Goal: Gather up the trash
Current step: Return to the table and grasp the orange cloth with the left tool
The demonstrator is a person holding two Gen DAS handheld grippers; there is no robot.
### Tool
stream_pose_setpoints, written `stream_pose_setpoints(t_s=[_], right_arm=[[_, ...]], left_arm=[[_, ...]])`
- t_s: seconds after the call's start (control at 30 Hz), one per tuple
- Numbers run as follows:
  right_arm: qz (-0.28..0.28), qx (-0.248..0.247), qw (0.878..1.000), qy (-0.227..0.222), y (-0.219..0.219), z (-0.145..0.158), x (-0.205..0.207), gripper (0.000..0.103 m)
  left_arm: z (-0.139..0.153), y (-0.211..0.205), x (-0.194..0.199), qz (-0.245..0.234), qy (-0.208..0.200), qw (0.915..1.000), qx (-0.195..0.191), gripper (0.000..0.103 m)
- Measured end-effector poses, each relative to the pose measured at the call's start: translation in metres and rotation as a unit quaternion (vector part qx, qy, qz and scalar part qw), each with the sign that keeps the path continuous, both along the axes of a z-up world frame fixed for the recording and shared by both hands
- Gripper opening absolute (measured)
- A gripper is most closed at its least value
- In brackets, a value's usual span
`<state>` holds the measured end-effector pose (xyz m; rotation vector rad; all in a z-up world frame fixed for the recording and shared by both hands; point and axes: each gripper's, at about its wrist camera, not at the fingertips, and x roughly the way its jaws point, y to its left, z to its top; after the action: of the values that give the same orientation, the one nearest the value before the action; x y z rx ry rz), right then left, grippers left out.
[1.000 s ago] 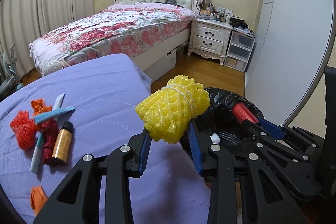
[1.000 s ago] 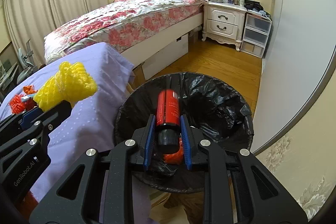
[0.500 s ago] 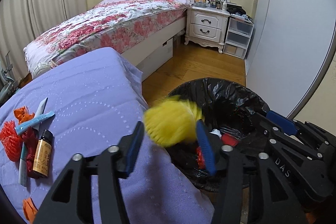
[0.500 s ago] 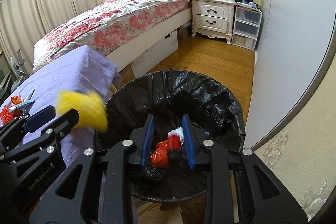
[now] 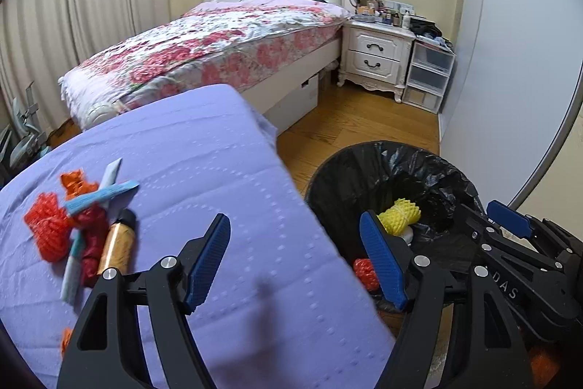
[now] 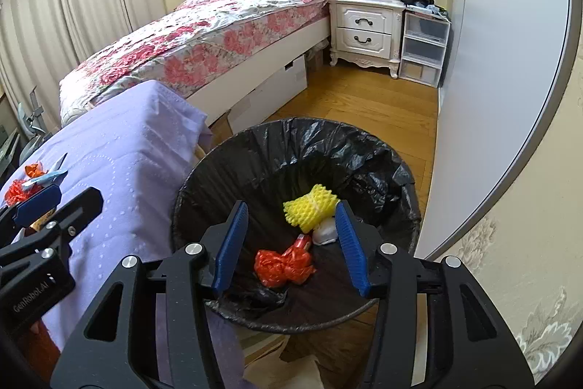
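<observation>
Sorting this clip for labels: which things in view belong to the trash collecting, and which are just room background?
Belongs to the job:
- bin with black liner
- yellow foam net and orange net inside it
- orange nets, amber bottle and blue tubes on the purple cloth

Just lying about:
- bed
- nightstand
- plastic drawers

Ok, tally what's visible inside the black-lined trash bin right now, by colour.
Yellow foam mesh bundle: 1
Orange-red plastic netting clump: 1 (may be more than one piece)
White rounded piece: 1
Red cylinder, mostly hidden: 1
Total: 4 visible in the black-lined trash bin
</observation>
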<state>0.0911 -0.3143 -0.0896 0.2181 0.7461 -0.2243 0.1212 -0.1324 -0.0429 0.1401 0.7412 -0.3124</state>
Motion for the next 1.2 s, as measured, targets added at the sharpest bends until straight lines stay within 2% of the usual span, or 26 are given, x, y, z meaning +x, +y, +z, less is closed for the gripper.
stream_pose_setpoints(t_s=[0.2, 0.5, 0.73, 0.93, 1.2], right_arm=[[0.026, 0.010, 1.000, 0.000, 0.023, 0.002, -0.008, 0.050], [0.095, 0.018, 0.995, 0.004, 0.082, 0.006, -0.013, 0.051], [0.149, 0.013, 0.989, 0.012, 0.132, 0.004, -0.018, 0.051], [0.178, 0.008, 0.984, 0.019, 0.161, 0.001, -0.023, 0.052], [0.196, 0.002, 0.980, 0.028, 0.180, -0.002, -0.022, 0.052]], left_arm=[[0.005, 0.037, -0.018, 0.026, -0.008, 0.9996, 0.007, 0.072], [0.008, 0.105, -0.043, 0.086, -0.013, 0.9961, 0.017, 0.072], [-0.001, 0.154, -0.063, 0.127, -0.002, 0.9917, 0.018, 0.072], [-0.013, 0.175, -0.076, 0.140, 0.006, 0.9897, 0.029, 0.071], [-0.027, 0.182, -0.071, 0.123, 0.038, 0.9911, 0.033, 0.052]])
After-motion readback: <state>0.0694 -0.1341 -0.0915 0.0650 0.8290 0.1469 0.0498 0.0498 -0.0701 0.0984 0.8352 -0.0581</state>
